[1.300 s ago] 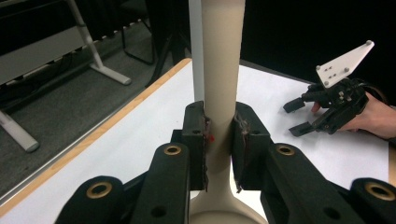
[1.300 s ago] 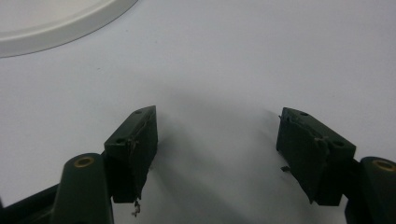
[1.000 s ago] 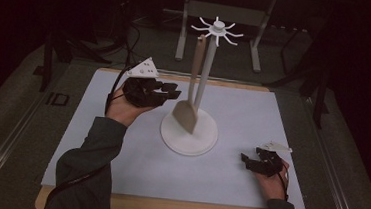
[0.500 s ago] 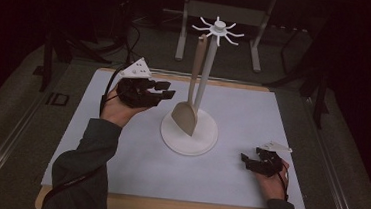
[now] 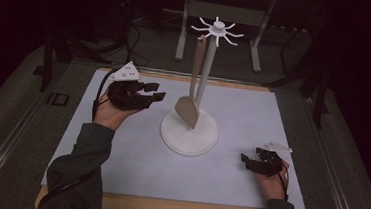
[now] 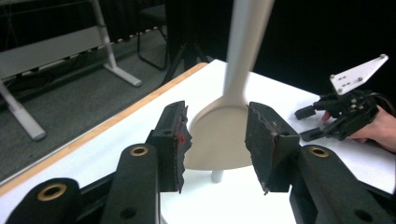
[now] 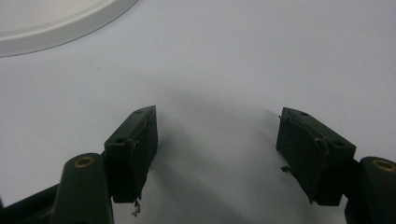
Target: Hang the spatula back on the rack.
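Since a second ago the left gripper (image 5: 155, 92) has drawn back from the beige spatula (image 5: 188, 110), its jaws just opening; they now gape with nothing pinched, the blade seen beyond them. That spatula hangs from the white rack (image 5: 203, 81) mid-table. Right gripper (image 5: 245, 159), spread wide and empty, rests on the white mat (image 5: 119, 154); "ID" (image 5: 57, 99) is marked beside the table.

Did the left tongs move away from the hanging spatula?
Yes. The left tongs backed off leftward from the spatula, away from the white stand. Their jaws have just been opening, nothing between them.
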`<state>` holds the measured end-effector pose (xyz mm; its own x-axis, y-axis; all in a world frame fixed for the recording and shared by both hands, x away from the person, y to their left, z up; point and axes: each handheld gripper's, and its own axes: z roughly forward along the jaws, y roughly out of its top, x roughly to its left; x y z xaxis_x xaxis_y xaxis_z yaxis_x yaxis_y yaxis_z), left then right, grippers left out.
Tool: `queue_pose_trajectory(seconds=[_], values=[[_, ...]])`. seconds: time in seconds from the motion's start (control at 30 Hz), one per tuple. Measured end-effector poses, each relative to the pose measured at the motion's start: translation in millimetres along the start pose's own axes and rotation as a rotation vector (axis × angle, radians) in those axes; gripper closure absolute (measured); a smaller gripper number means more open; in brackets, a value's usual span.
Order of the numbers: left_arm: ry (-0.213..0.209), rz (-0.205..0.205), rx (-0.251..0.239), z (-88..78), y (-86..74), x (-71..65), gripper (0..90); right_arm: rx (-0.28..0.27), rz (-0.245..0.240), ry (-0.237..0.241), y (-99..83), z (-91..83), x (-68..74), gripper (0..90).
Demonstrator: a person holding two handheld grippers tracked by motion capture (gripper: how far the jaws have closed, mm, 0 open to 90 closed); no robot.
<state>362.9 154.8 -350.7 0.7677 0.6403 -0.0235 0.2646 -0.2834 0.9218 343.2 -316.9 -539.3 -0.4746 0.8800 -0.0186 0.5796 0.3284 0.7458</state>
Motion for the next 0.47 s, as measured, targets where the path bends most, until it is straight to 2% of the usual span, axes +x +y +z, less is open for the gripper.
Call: queue_pose_trajectory(seconds=[0.07,0.23,0.47], values=[[0.019,-0.036,0.001,-1.8,-11.8,6.4,57.2,-0.002,0.000,-0.001,-0.1,0.1,0.2,29.1],[0.053,-0.077,0.024,-3.5,-28.3,14.4,56.9,-0.002,0.000,-0.001,-0.1,0.1,0.2,29.1],[0.104,-0.150,0.066,-0.7,-66.1,23.4,56.5,-0.001,-0.003,0.000,-0.1,0.0,0.1,29.1]])
